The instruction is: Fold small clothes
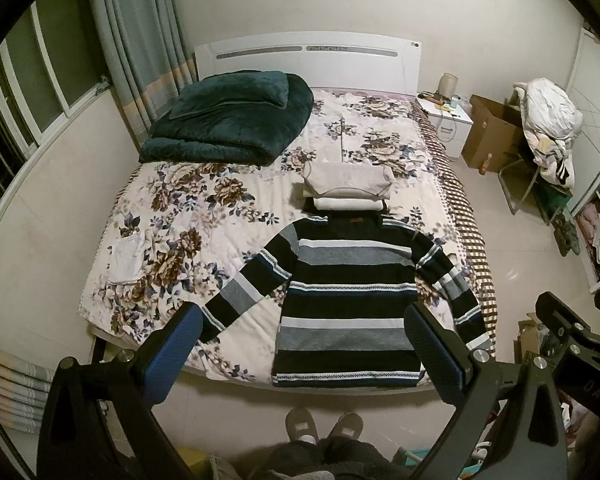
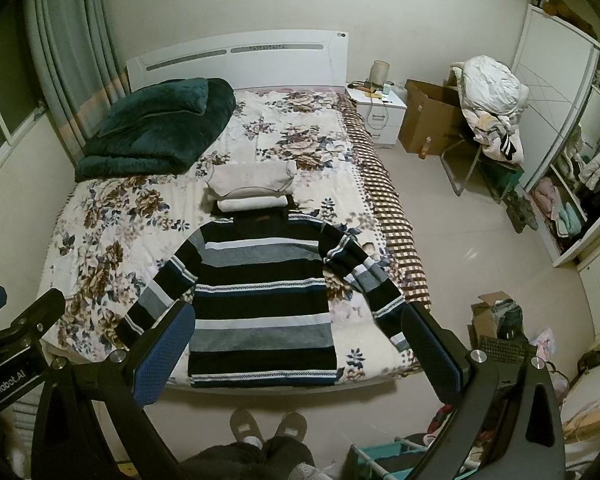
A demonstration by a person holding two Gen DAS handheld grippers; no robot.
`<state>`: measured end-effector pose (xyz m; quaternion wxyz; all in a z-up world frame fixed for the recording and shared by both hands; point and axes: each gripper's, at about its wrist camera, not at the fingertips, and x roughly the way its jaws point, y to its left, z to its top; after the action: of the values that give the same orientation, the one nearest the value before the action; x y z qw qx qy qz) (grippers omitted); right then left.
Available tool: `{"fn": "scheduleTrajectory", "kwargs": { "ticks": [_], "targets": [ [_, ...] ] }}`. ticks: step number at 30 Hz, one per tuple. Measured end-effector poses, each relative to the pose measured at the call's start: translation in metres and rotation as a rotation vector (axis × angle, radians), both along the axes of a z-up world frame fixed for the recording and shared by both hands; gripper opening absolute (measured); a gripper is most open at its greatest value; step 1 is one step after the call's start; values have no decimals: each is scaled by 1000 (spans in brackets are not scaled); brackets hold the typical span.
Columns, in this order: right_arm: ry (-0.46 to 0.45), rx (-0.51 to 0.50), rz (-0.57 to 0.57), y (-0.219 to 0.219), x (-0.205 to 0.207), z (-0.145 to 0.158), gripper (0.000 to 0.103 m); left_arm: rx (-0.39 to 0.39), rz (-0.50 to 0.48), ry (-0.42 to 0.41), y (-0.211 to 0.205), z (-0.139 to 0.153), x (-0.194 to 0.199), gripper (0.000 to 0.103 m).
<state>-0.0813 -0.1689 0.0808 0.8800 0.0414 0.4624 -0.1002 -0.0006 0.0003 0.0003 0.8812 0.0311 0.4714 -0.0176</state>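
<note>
A striped sweater [image 1: 346,300] in black, grey and white bands lies flat and face up on a bed [image 1: 172,200] covered by a floral quilt, at the foot end nearest the person; its long axis runs straight along the bed, hem at the near edge and collar pointing away toward the white headboard [image 1: 304,58]; both sleeves angle outward and down toward the near corners, so the garment reads as an upside-down V over a rectangle. Just beyond the collar sits a small stack of folded pale clothes [image 1: 346,190], and farther off on the left a folded dark green blanket [image 1: 232,116]. Both tools are held in the air above the foot of the bed, well apart from the fabric; the left gripper [image 1: 304,354] has its blue-padded fingers spread wide with nothing between them, and the right gripper [image 2: 298,354] is likewise spread wide and empty. The sweater lies directly ahead of and below both tools; the left sleeve cuff sits nearer the left gripper, the right cuff nearer the right gripper, so the likely first fold, each sleeve brought inward across the body, would fall naturally to the hand on its own side. The person's slippered feet [image 1: 324,426] stand on the floor just short of the hem.
</note>
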Motion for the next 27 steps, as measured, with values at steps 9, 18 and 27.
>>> {"fn": "scheduleTrajectory", "kwargs": {
  "ticks": [9, 18, 27],
  "targets": [
    [-1, -1, -1, 0, 3, 1, 103, -2, 1, 0, 0, 0, 0, 103],
    [-2, 1, 1, -1, 5, 1, 103, -2, 1, -4, 0, 0, 0, 103],
    [-2, 2, 1, -2, 8, 2, 103, -5, 0, -5, 0, 0, 0, 103]
  ]
}}
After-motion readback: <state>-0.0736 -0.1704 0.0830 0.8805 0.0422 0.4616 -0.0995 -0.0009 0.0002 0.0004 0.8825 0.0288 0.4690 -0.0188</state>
